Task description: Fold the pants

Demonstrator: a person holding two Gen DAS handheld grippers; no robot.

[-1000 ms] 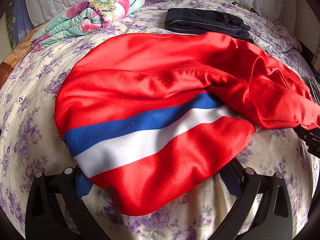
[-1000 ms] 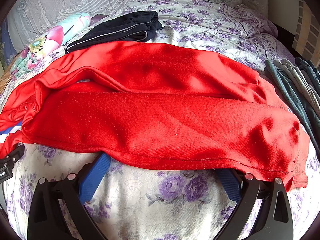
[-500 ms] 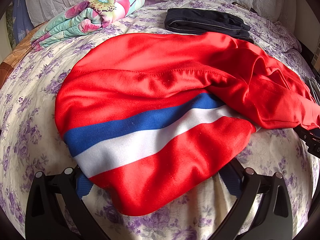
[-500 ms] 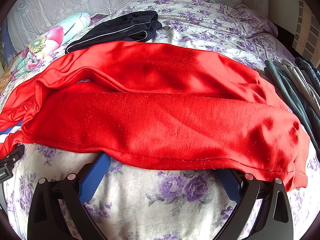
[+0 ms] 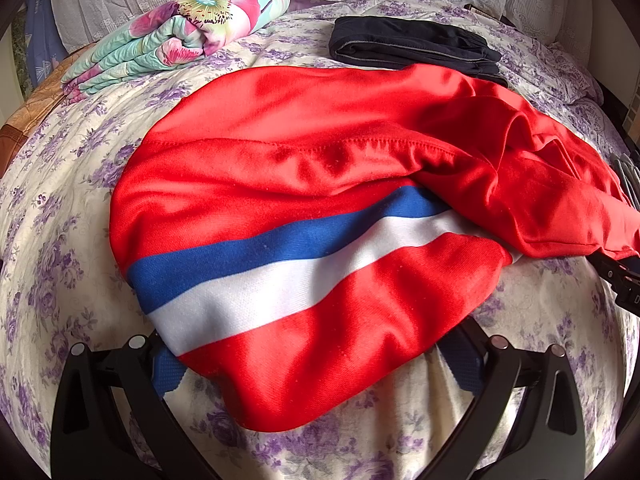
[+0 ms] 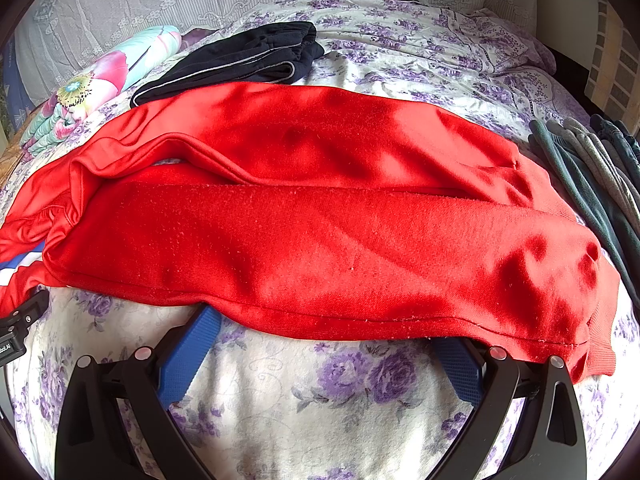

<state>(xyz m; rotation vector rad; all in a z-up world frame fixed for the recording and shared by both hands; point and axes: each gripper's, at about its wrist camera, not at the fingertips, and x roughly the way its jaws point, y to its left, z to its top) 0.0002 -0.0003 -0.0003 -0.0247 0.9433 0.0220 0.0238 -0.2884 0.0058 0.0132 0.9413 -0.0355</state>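
Note:
Red pants (image 5: 320,184) with a blue and white stripe lie across the flowered bedspread (image 5: 60,220). In the left wrist view my left gripper (image 5: 316,364) is open, its blue-padded fingers (image 5: 168,372) spread wide, and the near striped edge of the pants drapes over the gap between them. In the right wrist view the red pants (image 6: 320,240) lie folded lengthwise. My right gripper (image 6: 324,344) is open at their near hem, and its fingertips (image 6: 196,340) are tucked under the hem. Neither gripper grips the cloth.
A folded dark garment (image 5: 412,46) lies beyond the pants, also shown in the right wrist view (image 6: 240,60). A rolled flowered quilt (image 5: 180,32) lies at the far left. Grey and dark clothes (image 6: 592,168) lie at the right. Pillows line the headboard.

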